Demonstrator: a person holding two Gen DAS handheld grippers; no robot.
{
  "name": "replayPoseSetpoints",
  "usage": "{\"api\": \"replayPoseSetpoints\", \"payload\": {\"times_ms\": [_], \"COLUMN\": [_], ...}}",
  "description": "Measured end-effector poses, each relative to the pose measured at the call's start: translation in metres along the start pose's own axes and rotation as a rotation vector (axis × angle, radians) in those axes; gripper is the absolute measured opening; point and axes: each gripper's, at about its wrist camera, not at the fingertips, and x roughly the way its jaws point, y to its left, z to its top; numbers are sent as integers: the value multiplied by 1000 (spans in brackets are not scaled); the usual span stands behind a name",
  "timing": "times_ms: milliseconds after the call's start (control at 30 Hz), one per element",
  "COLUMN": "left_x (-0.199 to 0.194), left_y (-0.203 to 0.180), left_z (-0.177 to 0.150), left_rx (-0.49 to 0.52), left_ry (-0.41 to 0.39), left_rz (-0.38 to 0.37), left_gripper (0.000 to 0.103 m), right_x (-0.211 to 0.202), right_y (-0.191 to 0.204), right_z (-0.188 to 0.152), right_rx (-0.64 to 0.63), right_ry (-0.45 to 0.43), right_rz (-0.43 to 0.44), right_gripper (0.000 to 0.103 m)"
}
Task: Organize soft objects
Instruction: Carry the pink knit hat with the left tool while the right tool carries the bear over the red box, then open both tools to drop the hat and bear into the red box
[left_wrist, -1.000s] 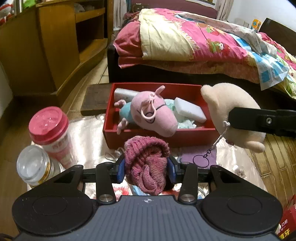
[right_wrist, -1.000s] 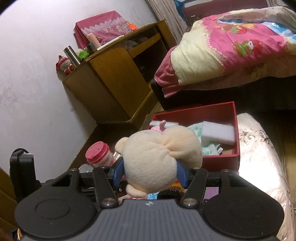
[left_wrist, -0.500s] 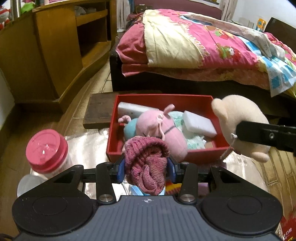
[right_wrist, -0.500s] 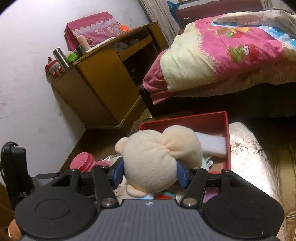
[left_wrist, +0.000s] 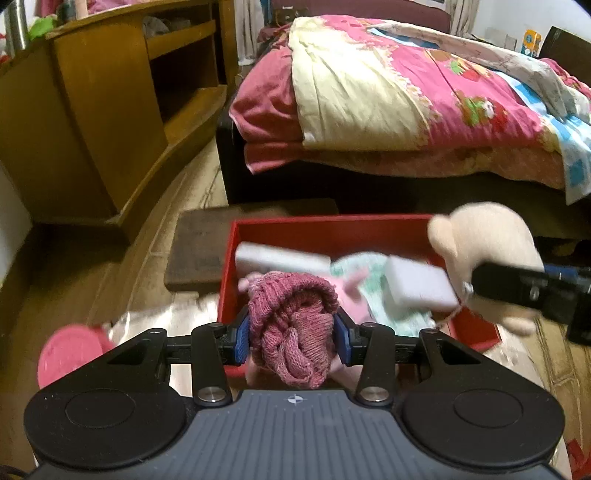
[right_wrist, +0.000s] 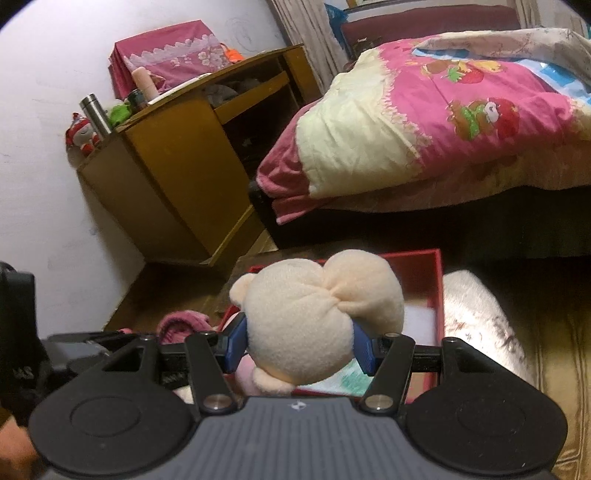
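My left gripper (left_wrist: 291, 330) is shut on a pink knitted hat (left_wrist: 293, 325) and holds it above the near left part of the red box (left_wrist: 332, 227). My right gripper (right_wrist: 299, 341) is shut on a cream plush toy (right_wrist: 314, 314), held above the box's near edge (right_wrist: 437, 291); the toy also shows in the left wrist view (left_wrist: 484, 254) over the box's right side. The box holds two white sponges (left_wrist: 417, 284), a pale green cloth (left_wrist: 369, 269) and a pink plush pig, mostly hidden behind the hat.
The box stands on a shiny light cloth (right_wrist: 476, 325) on the wooden floor. A pink-lidded cup (left_wrist: 70, 350) is at the near left. A bed with a pink quilt (left_wrist: 406, 92) lies behind, a wooden cabinet (left_wrist: 92, 110) at the left.
Both grippers have moved forward and up over the red box, carrying the hat and the plush toy. The pink-lidded cup has slid toward the lower left of view.
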Motion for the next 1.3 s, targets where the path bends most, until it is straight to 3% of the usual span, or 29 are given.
{"api": "replayPoseSetpoints", "payload": {"times_ms": [433,500,633,733,867,1067,1200,1300], "left_x": [69,81,92,92,83,49,14,-8], "left_y": [-19,-26,-35,-41,-44,-29,-31,-25], "left_z": [62,63,61,60,47,13,-17,-41], "left_rx": [39,64,88,106,119,15,19,-38], "left_ry": [31,40,52,52,72,101,63,77], "left_rz": [2,13,-2,-6,28,14,59,18], "left_gripper": [49,53,78,82,82,84,84,85], "right_x": [64,74,84,86,82,57,34,16], "right_y": [-44,-52,-62,-65,-64,-49,-28,-12], "right_z": [10,10,9,9,7,4,-4,-14], "right_rx": [67,79,90,89,76,52,2,-28], "right_ry": [28,45,42,60,71,66,81,88], "right_rz": [-52,-57,-77,-80,-121,-118,-100,-82], "right_gripper": [35,35,40,41,41,41,41,41]}}
